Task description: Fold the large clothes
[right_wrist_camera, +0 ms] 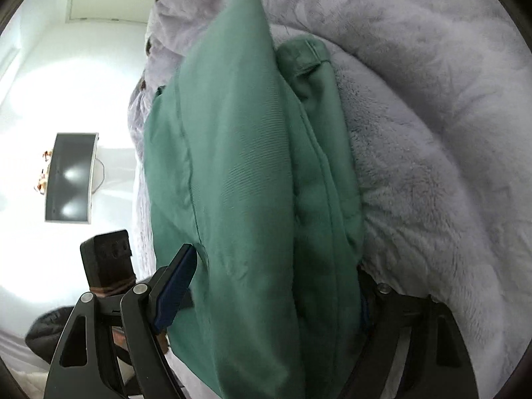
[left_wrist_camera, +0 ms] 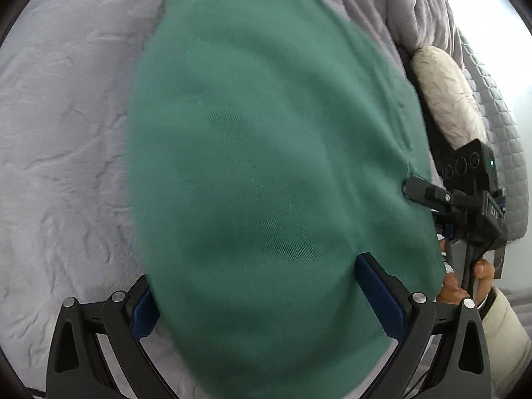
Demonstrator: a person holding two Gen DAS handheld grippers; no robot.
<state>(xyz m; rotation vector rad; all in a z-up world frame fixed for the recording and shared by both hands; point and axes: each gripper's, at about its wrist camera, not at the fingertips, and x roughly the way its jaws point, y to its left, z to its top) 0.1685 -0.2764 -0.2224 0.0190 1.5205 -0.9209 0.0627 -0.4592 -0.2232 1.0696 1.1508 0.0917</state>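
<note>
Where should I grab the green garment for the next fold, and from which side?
Judging from both wrist views, take the green garment by its outer edges, one gripper per side. The right gripper already pinches the far side edge; the left gripper straddles the near hem. It hangs as one broad sheet over the grey blanket, so edge grips should keep it flat.

Grey plush bedding (right_wrist_camera: 432, 166); white wall (right_wrist_camera: 50, 83); mounted screen (right_wrist_camera: 69, 176)

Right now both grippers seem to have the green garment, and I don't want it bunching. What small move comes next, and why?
Probably lower both grippers together toward the grey blanket. The green garment hangs between the left gripper's jaws, and the right gripper pinches its edge, so moving evenly should keep it flat.
</note>
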